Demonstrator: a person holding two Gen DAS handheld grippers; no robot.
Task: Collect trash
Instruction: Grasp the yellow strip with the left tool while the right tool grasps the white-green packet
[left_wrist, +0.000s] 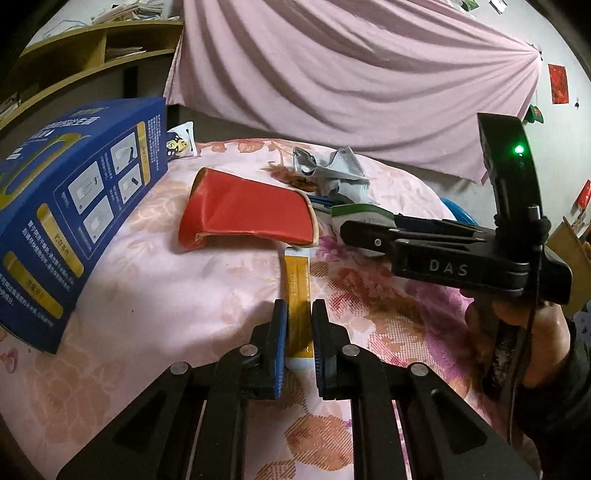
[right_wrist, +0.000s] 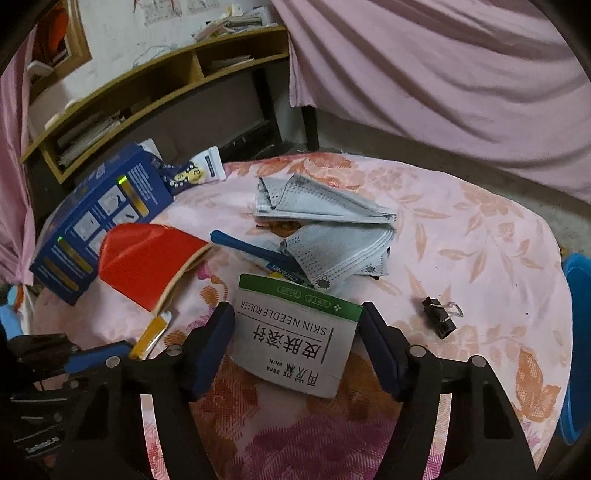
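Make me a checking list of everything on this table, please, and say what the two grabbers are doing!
Surface: table under a pink flowered cloth.
Job's things: yellow sachet; white skin needle roller box; grey face masks; red wrapper; blue box, tilted.
Clutter: black binder clip; blue pen.
Grippers: left gripper shut on the sachet; right gripper open, straddling the white box.
Cables: thin black cord on the right gripper.
Surroundings: pink curtain; wooden shelf.
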